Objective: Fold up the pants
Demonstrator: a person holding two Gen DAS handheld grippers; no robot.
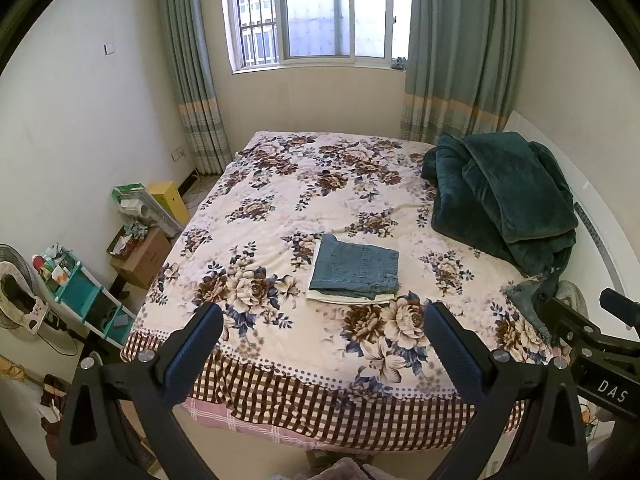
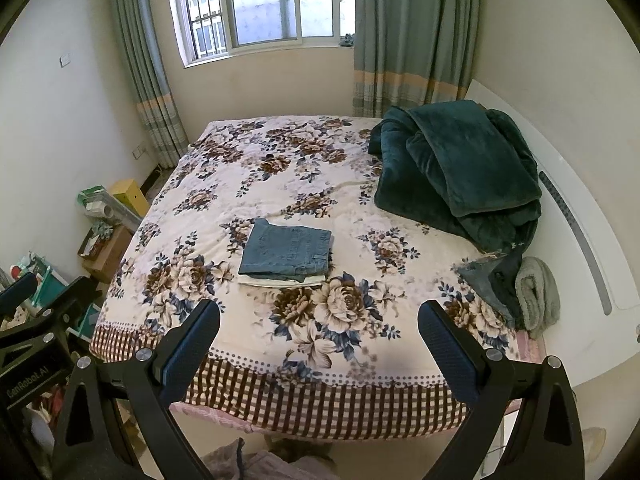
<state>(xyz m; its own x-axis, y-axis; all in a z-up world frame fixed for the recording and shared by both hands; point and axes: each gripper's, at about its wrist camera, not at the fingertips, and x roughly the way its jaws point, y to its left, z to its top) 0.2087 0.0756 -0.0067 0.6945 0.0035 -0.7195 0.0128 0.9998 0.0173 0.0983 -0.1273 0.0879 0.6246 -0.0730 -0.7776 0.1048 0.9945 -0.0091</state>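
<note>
Both claws, left [image 1: 322,326] and right [image 2: 318,324], stand wide open and hold nothing. The folded jeans [image 1: 356,267] lie on the bed [image 1: 280,208], ahead of both claws and apart from them.

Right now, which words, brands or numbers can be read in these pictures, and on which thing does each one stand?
"DAS": white letters on the black body of the right gripper, seen in the left wrist view.
"CenRobot.AI": white letters on the black body of the left gripper, seen in the right wrist view.
Cardboard box beside the bed: it carries dark print, too small to read.
Folded jeans: no readable label.
</note>
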